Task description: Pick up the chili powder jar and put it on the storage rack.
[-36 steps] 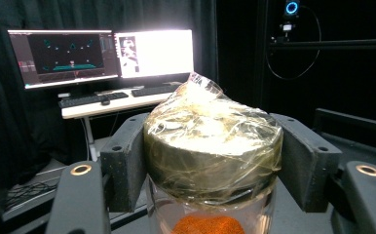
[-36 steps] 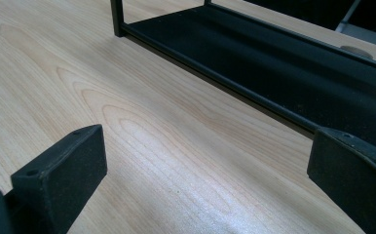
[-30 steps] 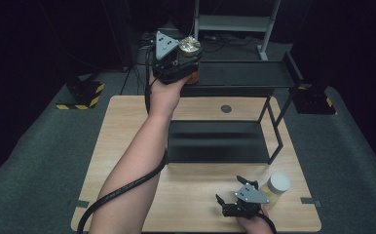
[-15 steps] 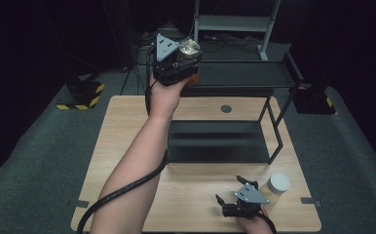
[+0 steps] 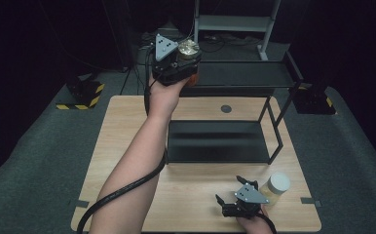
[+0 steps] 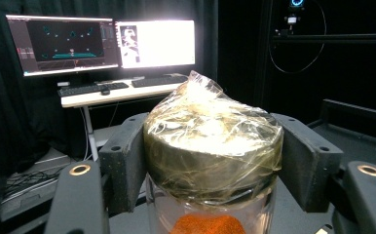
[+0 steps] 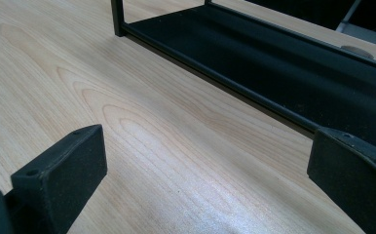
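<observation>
Left gripper (image 5: 188, 61) was up at the near left end of the black rack's (image 5: 247, 75) top shelf, arm stretched forward from the bottom of the high view. From its own camera I read both jaws pressed against the sides of a glass jar (image 6: 213, 161), gripping it just under and around the lid (image 6: 214, 141). The lid looked brassy and was wrapped in crinkled clear film (image 6: 200, 105) bunched to a peak on top. An orange powder (image 6: 207, 225) sat in the jar below the jaws. The jar stood upright in the grip. In the high view its gold top (image 5: 188, 47) showed just beside the grey three-cornered plate (image 5: 165, 47); whether the jar's base touched the shelf I could not tell. Past the jar I noted two lit monitors (image 6: 103, 44) and a keyboard (image 6: 159, 80) on a desk in the dark room. Right gripper (image 5: 231, 201) rested low at the near edge of the wooden table (image 5: 127, 122), jaws spread wide with bare wood grain between them in its own view. Its camera looked toward the rack's lower shelf (image 7: 293, 73), which sat on the tabletop a little way ahead. A second jar with a white lid (image 5: 276, 185) stood on the table just beside the right gripper, to its right, not between the jaws.
</observation>
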Demonstrator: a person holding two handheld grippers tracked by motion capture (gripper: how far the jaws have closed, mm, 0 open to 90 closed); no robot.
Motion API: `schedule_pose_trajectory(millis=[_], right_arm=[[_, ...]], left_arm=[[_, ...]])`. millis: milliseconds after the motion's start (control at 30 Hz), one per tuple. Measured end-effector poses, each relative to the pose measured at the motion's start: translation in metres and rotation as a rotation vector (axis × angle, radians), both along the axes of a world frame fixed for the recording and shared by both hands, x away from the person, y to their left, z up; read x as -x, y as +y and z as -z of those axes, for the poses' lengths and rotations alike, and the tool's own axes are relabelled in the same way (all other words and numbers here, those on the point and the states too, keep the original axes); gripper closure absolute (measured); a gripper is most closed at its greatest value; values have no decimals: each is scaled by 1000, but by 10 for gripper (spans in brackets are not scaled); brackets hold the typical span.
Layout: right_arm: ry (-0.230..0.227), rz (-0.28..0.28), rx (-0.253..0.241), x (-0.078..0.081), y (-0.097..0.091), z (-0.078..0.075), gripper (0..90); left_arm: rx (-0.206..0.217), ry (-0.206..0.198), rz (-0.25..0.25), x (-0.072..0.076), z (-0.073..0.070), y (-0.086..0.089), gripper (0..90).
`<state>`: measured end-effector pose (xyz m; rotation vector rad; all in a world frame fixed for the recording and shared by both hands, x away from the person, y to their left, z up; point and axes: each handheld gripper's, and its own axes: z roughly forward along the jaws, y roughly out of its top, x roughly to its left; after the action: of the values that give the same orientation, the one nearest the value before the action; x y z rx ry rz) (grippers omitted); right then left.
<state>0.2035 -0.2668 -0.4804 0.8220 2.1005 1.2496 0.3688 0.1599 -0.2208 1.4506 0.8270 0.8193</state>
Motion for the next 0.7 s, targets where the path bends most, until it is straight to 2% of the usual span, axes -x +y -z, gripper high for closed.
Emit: schedule_pose_trajectory(millis=[67,200,367,633,700], right_arm=[[0,-1,-1,0,0,0,4],[1,-1,-1,0,0,0,4],[1,0,0,0,0,0,4],[0,0,0,0,0,0,4],[1,-1,1,0,0,0,4]], left_arm=[[3,-1,-3,1,0,0,320],[-6,-2,-35,5,-2,-7,166],[-16,4,-29,9,-2,-9,4],[-20,-15,-27,23,0,-4,4],[-23,-9,-31,26,-1,-3,4]])
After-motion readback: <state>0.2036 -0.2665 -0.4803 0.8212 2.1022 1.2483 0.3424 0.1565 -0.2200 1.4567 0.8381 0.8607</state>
